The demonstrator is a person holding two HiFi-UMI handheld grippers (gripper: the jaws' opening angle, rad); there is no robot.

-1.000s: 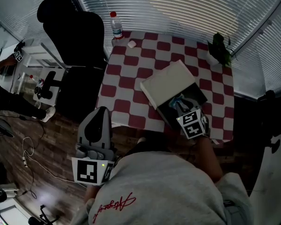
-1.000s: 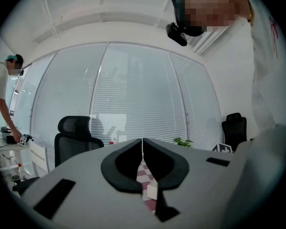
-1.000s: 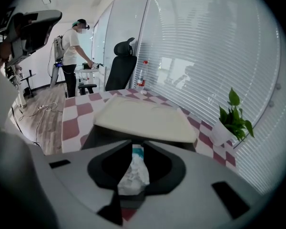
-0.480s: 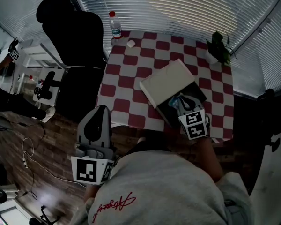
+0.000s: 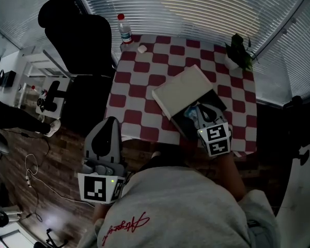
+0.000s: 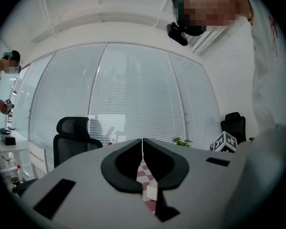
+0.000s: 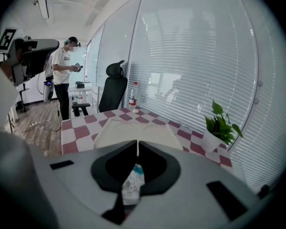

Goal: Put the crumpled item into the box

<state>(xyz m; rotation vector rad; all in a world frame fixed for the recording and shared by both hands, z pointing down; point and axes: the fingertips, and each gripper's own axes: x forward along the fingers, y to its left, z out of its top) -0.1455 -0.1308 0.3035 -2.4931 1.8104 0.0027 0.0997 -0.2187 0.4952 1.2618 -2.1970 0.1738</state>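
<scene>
Between my right fingers (image 7: 157,173) only a strip of the crumpled item (image 7: 132,184) showed; the rest sat behind them. From above, their marker cube (image 5: 215,140) covered part of the box (image 5: 219,103). My sweatshirt (image 5: 186,205) hid the near edge of the bench (image 5: 139,94), and the label on the bottle (image 5: 125,30) was too small to read.

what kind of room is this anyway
Most likely an office or meeting room. Slatted window blinds cover the glass walls all round. A black office chair stands by a small table with a red-and-white checked cloth. Cables trail over the wood floor.
</scene>
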